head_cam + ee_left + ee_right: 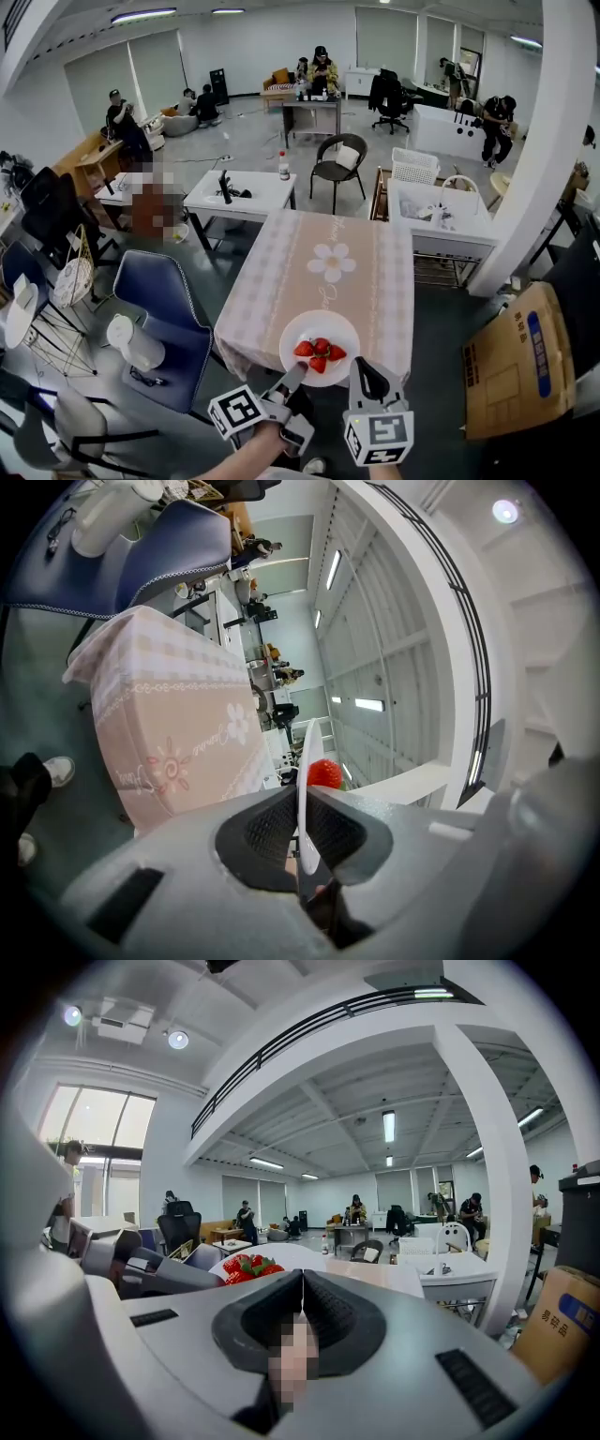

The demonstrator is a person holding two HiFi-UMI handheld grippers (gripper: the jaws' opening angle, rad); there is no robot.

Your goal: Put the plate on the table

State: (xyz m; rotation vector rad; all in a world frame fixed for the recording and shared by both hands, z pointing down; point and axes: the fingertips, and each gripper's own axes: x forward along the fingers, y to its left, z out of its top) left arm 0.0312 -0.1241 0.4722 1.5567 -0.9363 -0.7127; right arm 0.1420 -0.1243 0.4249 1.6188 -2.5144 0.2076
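Note:
A white plate (320, 330) carrying several strawberries (319, 352) hangs level over the near edge of the table (323, 267), which wears a pink checked cloth. Whether it touches the cloth I cannot tell. My left gripper (294, 374) is shut on the plate's near-left rim; in the left gripper view the plate (306, 761) runs edge-on between the pads, with one strawberry (324, 773) beyond. My right gripper (361, 366) sits just right of the plate, shut with nothing in it (302, 1302); the plate (277, 1252) and strawberries (248, 1266) show to its left.
A blue chair (161, 314) stands left of the table and a cardboard box (516, 361) right of it. A white pillar (548, 159) rises at the right. Two white tables (239, 192) (441, 214) and a black chair (339, 161) stand behind. People are at the room's back.

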